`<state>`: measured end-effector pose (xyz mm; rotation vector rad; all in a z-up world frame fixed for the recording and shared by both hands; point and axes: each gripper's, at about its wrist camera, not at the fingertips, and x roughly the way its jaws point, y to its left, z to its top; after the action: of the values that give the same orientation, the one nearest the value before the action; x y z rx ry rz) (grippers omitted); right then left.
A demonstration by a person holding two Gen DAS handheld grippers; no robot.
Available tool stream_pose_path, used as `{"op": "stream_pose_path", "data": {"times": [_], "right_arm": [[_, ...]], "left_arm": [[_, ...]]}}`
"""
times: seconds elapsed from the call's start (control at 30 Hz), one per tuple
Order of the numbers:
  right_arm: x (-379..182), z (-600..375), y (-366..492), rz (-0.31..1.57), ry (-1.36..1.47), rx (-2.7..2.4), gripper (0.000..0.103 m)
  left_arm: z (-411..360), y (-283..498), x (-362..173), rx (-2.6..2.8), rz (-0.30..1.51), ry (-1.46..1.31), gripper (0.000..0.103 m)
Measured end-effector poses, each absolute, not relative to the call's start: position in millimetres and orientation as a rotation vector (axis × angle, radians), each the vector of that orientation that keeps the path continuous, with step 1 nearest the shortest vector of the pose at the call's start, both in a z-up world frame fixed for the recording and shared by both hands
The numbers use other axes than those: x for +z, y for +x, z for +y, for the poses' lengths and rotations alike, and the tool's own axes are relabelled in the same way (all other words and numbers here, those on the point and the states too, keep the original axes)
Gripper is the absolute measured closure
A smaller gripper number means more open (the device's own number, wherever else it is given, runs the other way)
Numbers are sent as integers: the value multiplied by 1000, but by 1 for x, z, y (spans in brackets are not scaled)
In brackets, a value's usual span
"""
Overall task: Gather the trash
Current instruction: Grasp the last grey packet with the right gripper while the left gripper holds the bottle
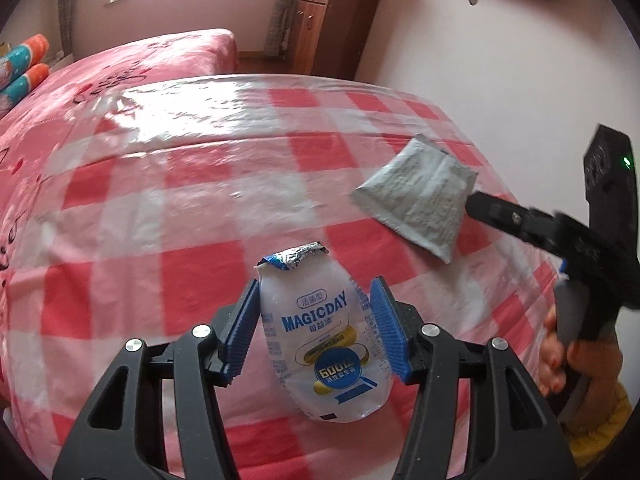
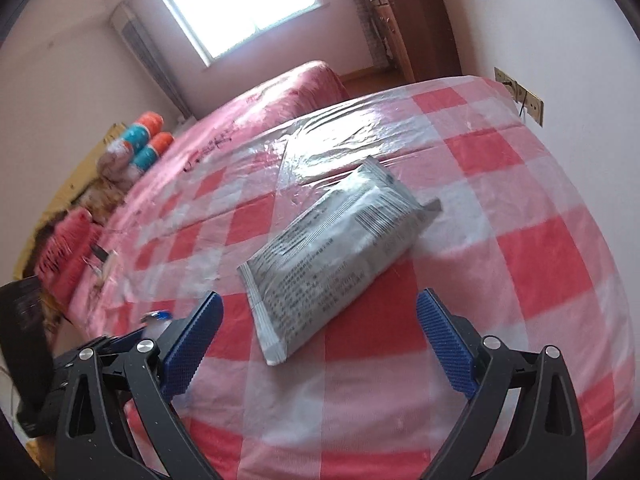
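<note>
Trash shows first in the left wrist view: a small translucent white plastic drink bottle (image 1: 320, 344) with a torn, crumpled silver foil lid (image 1: 298, 255) edged in blue. Its label reads "MAGICDAY" in blue capitals, with Chinese characters above and below, and a blue round badge reading "600" followed by a character; the fine print is too small to read. The bottle sits between the blue ribbed pads (image 1: 242, 332) of the left gripper (image 1: 316, 328), whose jaws are drawn in against its sides and pinch it above the red-and-white checked plastic tablecloth (image 1: 192, 184). To the right lies a flat grey foil packet (image 1: 420, 200) on the cloth, with the black tip of the right gripper (image 1: 496, 210) just beside its edge. A hand (image 1: 560, 356) in a yellow sleeve (image 1: 596, 436) grips that tool's handle. Beyond the table are a pink bedspread (image 1: 132, 64) and a brown wooden cabinet (image 1: 328, 24).

From the right wrist view, the grey packet (image 2: 340, 248) lies diagonally on the checked cloth (image 2: 520, 264), covered in dense black print and a barcode, none of it legible. The right gripper (image 2: 320, 340) has its jaws spread wide, the blue pads (image 2: 444, 344) standing on either side of the packet's near end, apart from it. A bright window (image 2: 244, 4) lights the room, and orange-and-teal rolled cushions (image 2: 146, 140) rest on the bed.
</note>
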<state>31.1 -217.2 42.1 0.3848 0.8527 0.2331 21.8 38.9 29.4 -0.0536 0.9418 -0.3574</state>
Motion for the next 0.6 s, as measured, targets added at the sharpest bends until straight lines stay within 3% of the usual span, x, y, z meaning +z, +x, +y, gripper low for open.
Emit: {"op": "stream_pose_path", "data": {"times": [0.13, 0.37, 0.6], "right_arm": [[41, -205, 52, 898, 343, 241, 15], [45, -190, 87, 924, 266, 224, 15], [37, -170, 114, 944, 213, 199, 9]], "left_arm": [[56, 19, 25, -326, 958, -59, 46], [66, 18, 20, -296, 957, -15, 45], [57, 15, 17, -286, 930, 49, 29]]}}
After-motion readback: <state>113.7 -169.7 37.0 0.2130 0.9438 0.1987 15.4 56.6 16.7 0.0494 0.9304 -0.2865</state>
